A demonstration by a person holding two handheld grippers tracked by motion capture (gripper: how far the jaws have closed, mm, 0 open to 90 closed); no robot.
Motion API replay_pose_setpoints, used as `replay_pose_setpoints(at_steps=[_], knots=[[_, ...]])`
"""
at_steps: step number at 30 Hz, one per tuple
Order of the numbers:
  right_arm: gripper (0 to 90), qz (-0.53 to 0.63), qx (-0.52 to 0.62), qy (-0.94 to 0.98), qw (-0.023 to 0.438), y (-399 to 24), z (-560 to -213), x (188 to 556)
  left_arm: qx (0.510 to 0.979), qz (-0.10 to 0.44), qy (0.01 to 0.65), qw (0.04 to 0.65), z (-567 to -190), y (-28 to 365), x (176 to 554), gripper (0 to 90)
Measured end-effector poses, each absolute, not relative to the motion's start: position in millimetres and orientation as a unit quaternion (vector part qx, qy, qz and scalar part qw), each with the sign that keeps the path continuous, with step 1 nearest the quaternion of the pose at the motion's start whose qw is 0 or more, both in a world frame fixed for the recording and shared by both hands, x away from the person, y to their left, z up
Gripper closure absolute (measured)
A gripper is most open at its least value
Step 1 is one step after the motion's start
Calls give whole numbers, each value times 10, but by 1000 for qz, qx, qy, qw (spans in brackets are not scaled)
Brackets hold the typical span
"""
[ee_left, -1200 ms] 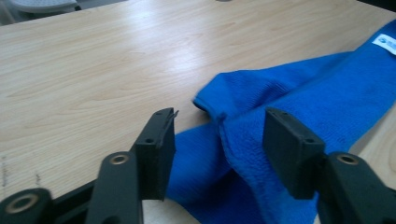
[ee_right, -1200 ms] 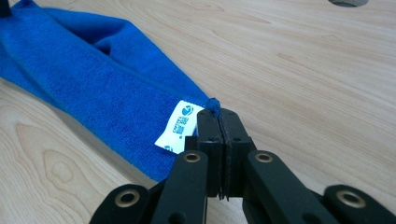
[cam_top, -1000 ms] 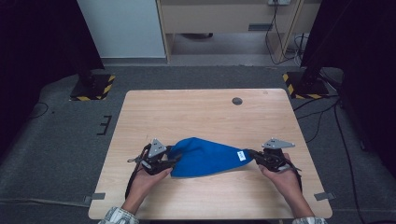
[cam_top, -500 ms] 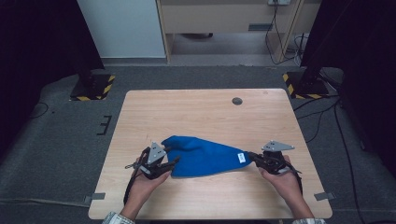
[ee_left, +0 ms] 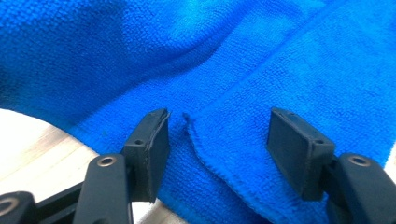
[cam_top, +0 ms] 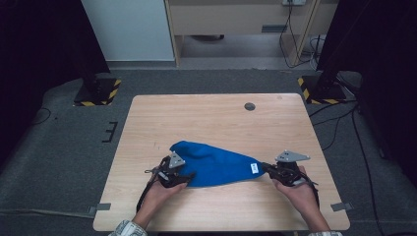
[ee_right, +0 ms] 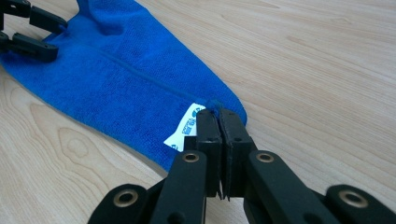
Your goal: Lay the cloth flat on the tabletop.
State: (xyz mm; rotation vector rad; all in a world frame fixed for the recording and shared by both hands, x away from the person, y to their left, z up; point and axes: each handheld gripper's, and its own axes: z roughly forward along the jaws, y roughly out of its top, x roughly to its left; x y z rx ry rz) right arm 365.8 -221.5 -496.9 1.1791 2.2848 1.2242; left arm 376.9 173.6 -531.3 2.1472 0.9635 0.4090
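Jaws of right gripper (ee_right: 219, 116) pinching one blue cloth (cam_top: 216, 164), left gripper (ee_left: 219, 144) jaws just opened, astride its hem

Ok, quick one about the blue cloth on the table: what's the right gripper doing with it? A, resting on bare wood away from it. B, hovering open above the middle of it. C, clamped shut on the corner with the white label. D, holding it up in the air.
C: in the right gripper view the right gripper has its jaws pressed together on the blue cloth corner beside the white label.

Black two-jaw tool (ee_right: 219, 119); brass rivets; grey three-cornered plate; plaid cuff.
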Motion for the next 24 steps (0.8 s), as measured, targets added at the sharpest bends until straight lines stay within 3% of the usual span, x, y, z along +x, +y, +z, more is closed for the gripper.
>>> replay_pose_setpoints(at_steps=[2,12,24], knots=[[881,426,410,793,144,-2215,-4969,3655,837,157,374,368,-5312,1735,3765,414],[889,438,414,785,145,-2287,-4886,3564,850,132,353,368,-5262,1694,3689,723],[890,451,409,777,159,-2349,-4687,3390,815,184,349,424,-4999,1764,3568,801]])
